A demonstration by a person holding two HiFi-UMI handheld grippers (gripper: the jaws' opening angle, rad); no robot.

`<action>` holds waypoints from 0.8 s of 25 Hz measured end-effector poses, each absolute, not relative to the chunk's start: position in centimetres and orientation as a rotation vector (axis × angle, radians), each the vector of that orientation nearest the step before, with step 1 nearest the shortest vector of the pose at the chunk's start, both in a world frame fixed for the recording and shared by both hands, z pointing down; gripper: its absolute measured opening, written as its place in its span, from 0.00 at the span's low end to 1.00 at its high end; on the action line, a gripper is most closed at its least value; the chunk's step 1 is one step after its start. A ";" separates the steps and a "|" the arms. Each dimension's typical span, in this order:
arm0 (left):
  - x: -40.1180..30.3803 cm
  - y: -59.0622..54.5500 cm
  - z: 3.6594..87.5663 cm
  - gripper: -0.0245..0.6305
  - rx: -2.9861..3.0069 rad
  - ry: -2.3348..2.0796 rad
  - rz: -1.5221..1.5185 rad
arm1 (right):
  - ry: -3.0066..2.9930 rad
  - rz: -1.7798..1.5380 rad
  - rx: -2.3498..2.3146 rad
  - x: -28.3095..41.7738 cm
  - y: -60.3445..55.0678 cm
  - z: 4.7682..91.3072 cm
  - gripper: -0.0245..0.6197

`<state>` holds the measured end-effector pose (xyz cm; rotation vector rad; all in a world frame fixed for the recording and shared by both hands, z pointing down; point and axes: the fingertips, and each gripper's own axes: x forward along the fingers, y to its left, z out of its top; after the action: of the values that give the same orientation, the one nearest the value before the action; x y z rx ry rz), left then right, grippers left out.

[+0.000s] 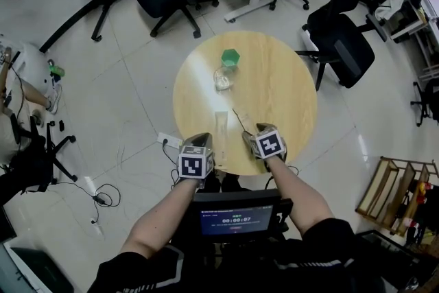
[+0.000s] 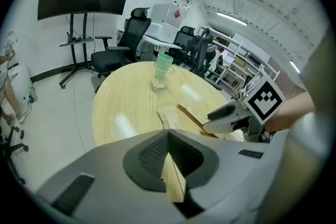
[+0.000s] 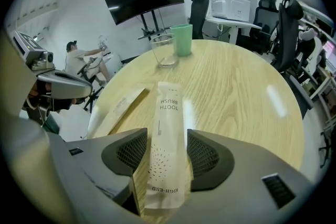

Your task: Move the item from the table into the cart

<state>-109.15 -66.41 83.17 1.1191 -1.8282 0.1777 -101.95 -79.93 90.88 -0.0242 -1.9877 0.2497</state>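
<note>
Right gripper view: the right claw point(image 3: 168, 134) pinches a toothbrush packet point(image 3: 168, 107) by its long edges at the near edge of the round desk point(image 3: 236, 86). The left claw point(image 2: 169, 138), pressed together, nips the near end of a second packet point(image 2: 170, 115) just to the left.
</note>
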 end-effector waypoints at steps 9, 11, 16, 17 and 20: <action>-109.5 -66.6 83.5 0.05 1.133 -1.827 0.156 | -2.008 0.250 -0.040 -103.5 -79.1 90.6 0.31; -109.3 -66.7 83.7 0.05 1.138 -1.828 0.158 | -2.000 0.244 -0.037 -103.1 -79.1 91.0 0.28; -109.0 -66.9 83.1 0.05 1.138 -1.831 0.153 | -1.973 0.247 -0.006 -102.1 -80.1 91.5 0.15; -109.0 -66.9 83.0 0.05 1.138 -1.833 0.151 | -1.987 0.254 -0.012 -102.4 -80.0 91.2 0.14; -108.7 -67.0 82.8 0.05 1.140 -1.845 0.141 | -1.998 0.272 -0.006 -101.9 -80.4 91.4 0.12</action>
<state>-108.74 -66.98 82.76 1.1402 -1.8454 0.1411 -101.94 -80.35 91.44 -0.0056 -1.9975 0.2720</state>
